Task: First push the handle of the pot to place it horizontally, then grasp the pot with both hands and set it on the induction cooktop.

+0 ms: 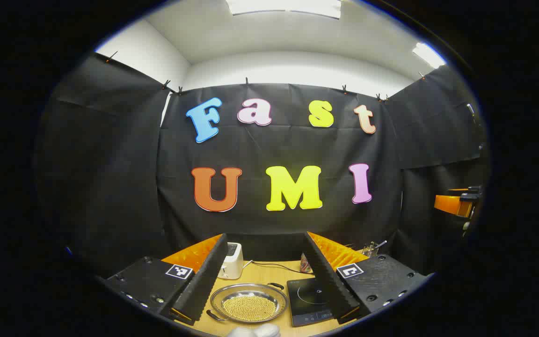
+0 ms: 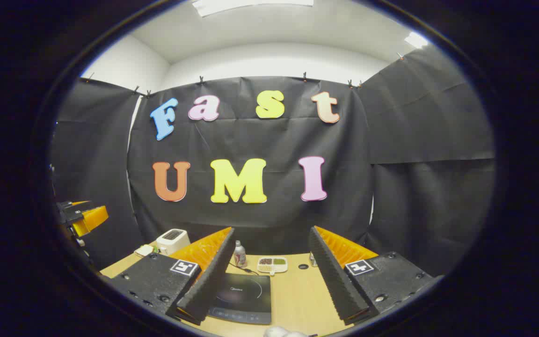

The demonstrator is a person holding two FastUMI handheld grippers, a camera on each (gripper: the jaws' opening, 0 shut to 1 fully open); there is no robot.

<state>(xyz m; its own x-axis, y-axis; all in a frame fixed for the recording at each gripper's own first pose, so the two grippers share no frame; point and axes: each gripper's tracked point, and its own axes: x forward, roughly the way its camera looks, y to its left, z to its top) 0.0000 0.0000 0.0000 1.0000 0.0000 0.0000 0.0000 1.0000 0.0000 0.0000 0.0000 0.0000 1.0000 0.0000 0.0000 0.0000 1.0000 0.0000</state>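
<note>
Ahead, pot between spread left gripper jaws.

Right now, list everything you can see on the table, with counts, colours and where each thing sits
pot: one, silver, holding golden beads, left of the cooktop.
induction cooktop: one, black, right of the pot.
toaster: one, white, behind the pot.
bottle: one, small, behind the cooktop.
divided dish: one, white, with dark and green contents, behind the cooktop.
table: one, light wood.
left gripper: one, open, above the pot.
right gripper: one, open, above the cooktop's right edge.
</note>
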